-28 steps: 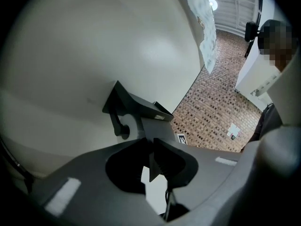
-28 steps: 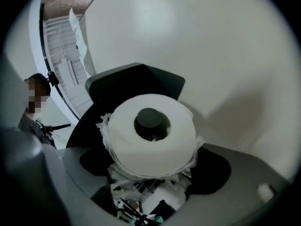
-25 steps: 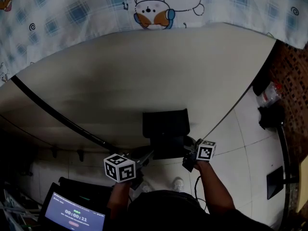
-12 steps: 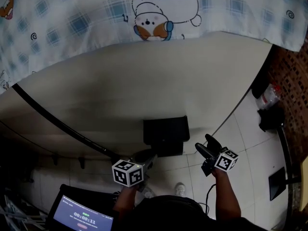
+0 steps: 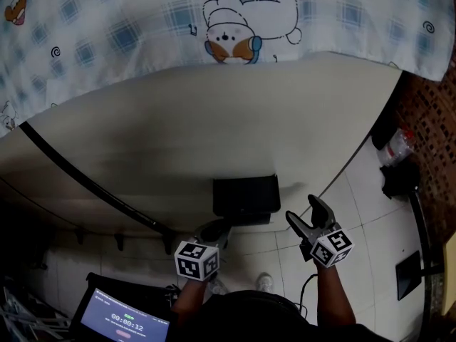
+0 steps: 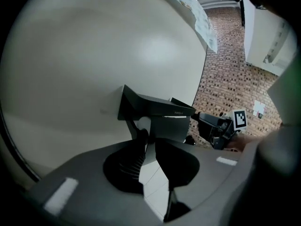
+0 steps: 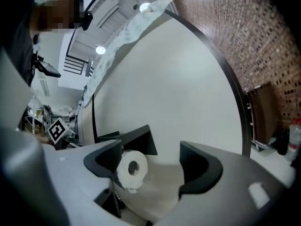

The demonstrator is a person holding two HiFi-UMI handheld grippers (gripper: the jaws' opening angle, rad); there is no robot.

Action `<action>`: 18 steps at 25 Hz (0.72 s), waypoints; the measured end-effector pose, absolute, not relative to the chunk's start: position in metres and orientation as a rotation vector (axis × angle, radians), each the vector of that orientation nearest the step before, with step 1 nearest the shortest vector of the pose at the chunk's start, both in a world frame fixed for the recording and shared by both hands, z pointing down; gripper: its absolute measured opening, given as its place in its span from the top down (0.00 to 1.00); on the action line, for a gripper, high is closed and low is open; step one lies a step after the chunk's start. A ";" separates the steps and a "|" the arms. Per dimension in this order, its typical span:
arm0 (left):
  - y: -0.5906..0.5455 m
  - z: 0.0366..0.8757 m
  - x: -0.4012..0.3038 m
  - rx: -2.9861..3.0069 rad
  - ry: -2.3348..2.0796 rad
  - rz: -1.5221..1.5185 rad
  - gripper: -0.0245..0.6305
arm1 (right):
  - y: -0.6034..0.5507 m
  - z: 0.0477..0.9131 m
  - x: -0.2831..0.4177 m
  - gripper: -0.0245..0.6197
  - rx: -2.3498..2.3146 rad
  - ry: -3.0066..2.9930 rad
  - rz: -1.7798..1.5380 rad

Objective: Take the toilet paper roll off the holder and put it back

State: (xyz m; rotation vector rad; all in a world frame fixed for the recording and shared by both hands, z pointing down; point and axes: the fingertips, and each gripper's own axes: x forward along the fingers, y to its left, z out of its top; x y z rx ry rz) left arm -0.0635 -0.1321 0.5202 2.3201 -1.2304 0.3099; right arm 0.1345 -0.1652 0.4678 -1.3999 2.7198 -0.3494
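- Closing as you look, the jaws of your right gripper (image 5: 305, 216) are still wide apart, with nothing pressed between the pads. In the right gripper view the toilet paper roll (image 7: 130, 169) sits ahead of them, close by the left-hand jaw and untouched.
- The roll is on the black holder (image 5: 246, 197), tucked under its flat cover on the cream wall (image 5: 214, 120). Its hollow core faces the right gripper.
- Your left gripper (image 6: 149, 136) shows only a narrow gap, which is opening, and it grips nothing. It points at the holder from the other side, and only floor tile shows through the gap.
- Expect the roll to be very light and soft. The wound paper will likely give under the pads and the cardboard core can crush, so a gentle squeeze should be enough.
- Take hold across the outer round face, about mid-width, with one jaw on each side.
- Keep off the ragged loose end hanging under the roll. It would probably tear or start the roll unwinding.
- The paper looks matt, so a slip seems unlikely. The bigger risk is snagging on the cover or the holder's arm, so draw the roll out along its own axis.
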 end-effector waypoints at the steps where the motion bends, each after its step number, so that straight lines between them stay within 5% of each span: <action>1: -0.131 0.520 -0.067 2.313 -1.256 0.312 0.83 | -0.164 0.460 0.134 0.39 -1.402 2.726 -0.313; 13: -0.132 0.438 -0.112 2.372 -1.642 0.033 0.94 | -0.134 0.364 0.098 0.91 -1.485 2.662 0.323; 18: -0.126 0.411 -0.110 2.459 -1.775 0.063 0.94 | -0.131 0.363 0.095 0.96 -1.548 2.595 0.271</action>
